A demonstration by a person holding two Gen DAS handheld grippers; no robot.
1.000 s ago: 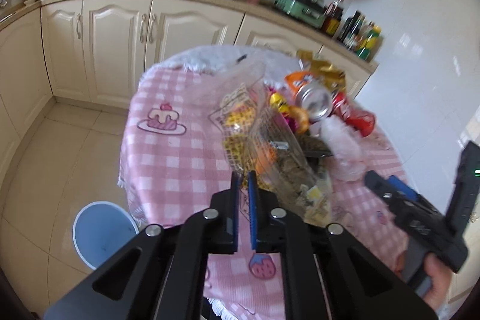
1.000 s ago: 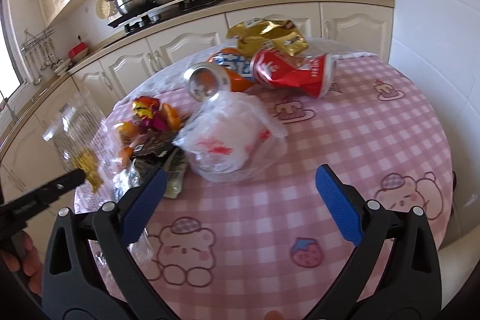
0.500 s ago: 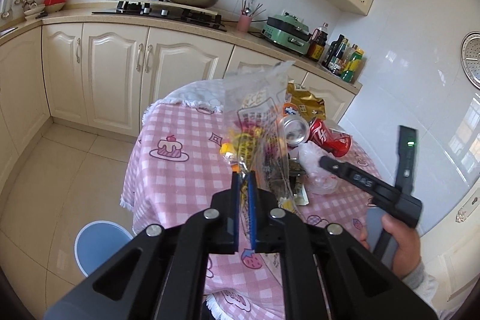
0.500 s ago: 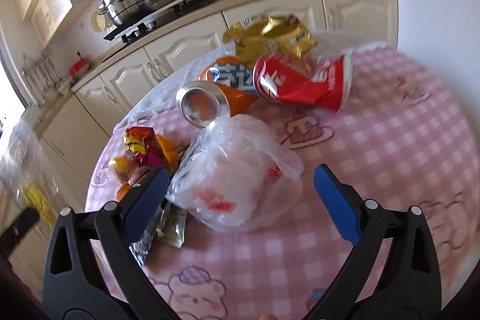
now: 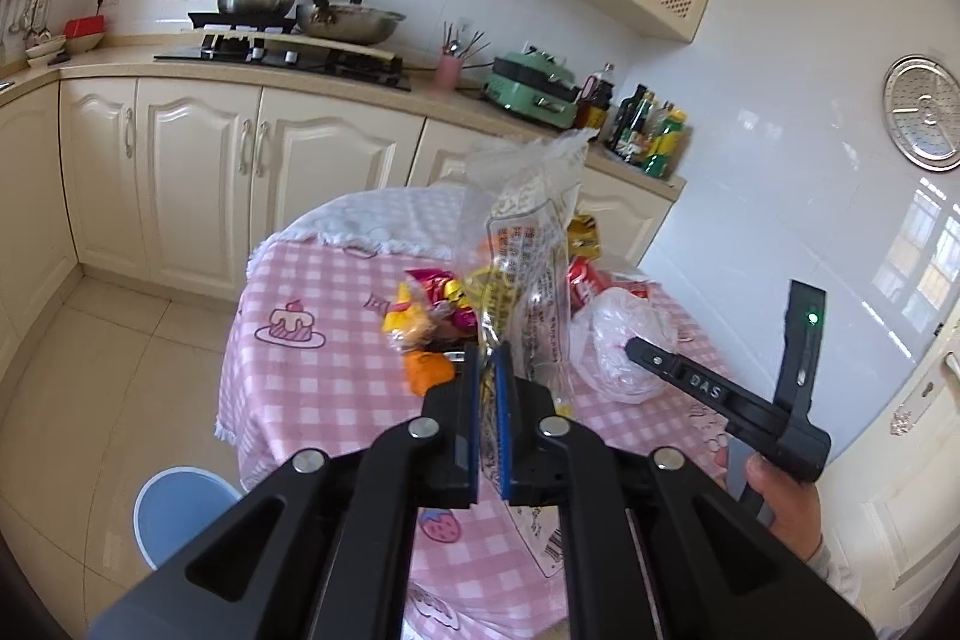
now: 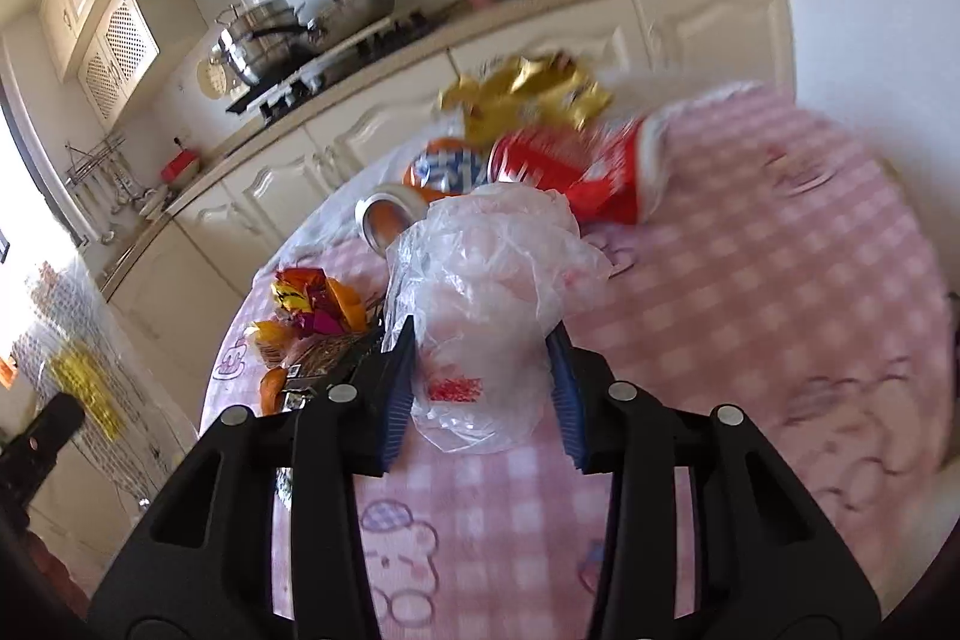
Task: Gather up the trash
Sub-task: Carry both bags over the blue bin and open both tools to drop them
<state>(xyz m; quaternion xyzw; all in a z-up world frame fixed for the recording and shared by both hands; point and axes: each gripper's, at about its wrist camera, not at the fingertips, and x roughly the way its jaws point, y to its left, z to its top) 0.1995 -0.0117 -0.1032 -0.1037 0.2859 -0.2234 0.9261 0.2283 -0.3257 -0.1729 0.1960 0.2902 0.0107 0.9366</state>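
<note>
The clear plastic wrapper point(image 5: 528, 274) with yellow and orange print hangs upright in the air, above the near edge of the counter point(image 5: 312, 382), and the left gripper point(image 5: 489, 370) has its fingers clenched on the lower part of it. Half a second ago it was lower and nearer to the pile; now it is lifted free of the other trash, so this piece is collected and, I think, ready to go to the blue bin point(image 5: 180, 508) on the floor below.

The white plastic bag point(image 6: 480, 280) still lies on the pink checked cloth. The right gripper point(image 6: 483, 388) has come forward and its fingers, wide apart a moment ago, now stand narrower on both sides of the bag. Whether they already press it I cannot tell, because this view is blurred by motion. It seems to be the next piece to take.

Behind the bag lie an orange can point(image 6: 420, 184), a crushed red can point(image 6: 570, 160) and a gold foil packet point(image 6: 528, 94); to the left are small colourful wrappers point(image 6: 312, 304).

The print on the wrapper is too small to read. On the side of the right gripper, seen from the left camera, stand the letters "DAS".
</note>
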